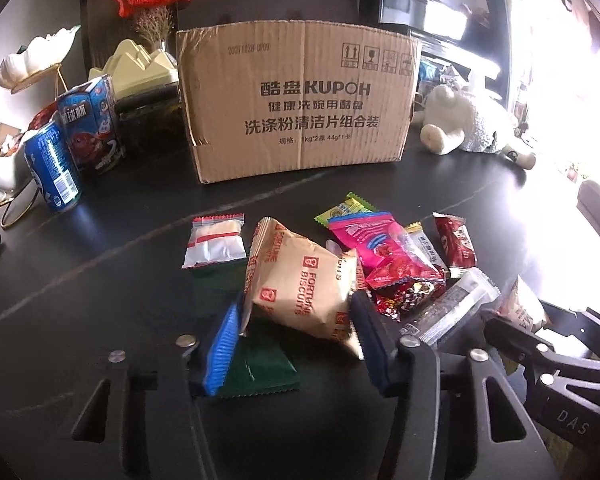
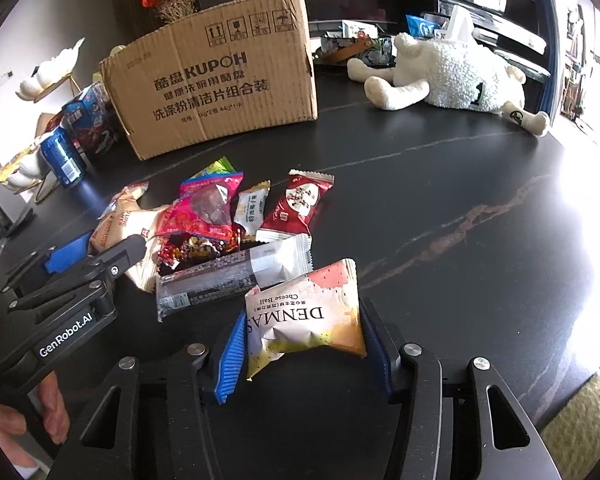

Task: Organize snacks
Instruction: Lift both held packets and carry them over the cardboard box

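Note:
My left gripper [image 1: 296,320] is shut on a tan Fortune Biscuits packet [image 1: 300,284], tilted just above the dark table. A green packet [image 1: 260,368] lies under it. My right gripper [image 2: 304,340] is shut on a white Denmas Cheese Ball packet [image 2: 308,316]. A pile of snacks lies between them: a pink packet [image 2: 212,204], a red packet [image 2: 296,208], a long grey bar [image 2: 236,276] and a white packet [image 1: 214,242]. The open cardboard box [image 1: 300,104] stands behind the pile; it also shows in the right wrist view [image 2: 216,84]. The left gripper shows at the left of the right wrist view [image 2: 112,248].
A blue can [image 1: 52,168] and a blue carton [image 1: 96,124] stand left of the box. A white plush sheep [image 2: 452,76] lies at the back right. White shell-shaped dishes on gold stands [image 1: 32,60] sit at the far left. The table edge [image 2: 572,368] curves at the right.

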Motion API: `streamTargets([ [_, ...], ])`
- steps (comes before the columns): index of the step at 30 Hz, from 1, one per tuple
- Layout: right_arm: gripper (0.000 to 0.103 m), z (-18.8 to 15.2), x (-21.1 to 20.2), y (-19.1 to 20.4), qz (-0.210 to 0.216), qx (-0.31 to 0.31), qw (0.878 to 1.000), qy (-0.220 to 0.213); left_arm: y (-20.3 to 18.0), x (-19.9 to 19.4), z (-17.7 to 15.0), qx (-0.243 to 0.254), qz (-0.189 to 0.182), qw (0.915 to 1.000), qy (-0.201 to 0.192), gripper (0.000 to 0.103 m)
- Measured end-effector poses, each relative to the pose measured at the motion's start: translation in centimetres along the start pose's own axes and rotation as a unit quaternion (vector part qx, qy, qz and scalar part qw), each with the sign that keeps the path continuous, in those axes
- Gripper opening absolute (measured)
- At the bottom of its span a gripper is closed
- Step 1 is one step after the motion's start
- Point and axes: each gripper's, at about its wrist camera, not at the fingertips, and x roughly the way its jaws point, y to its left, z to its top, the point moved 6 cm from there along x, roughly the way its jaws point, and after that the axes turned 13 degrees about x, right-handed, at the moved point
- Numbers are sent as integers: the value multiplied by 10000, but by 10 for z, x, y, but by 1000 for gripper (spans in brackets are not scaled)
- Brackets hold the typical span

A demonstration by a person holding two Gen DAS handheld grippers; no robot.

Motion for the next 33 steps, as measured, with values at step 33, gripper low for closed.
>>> streamTargets([
  [33, 53, 77, -84, 45, 836, -499, 9917, -837, 19, -99, 71, 65, 66, 9966, -824, 49],
])
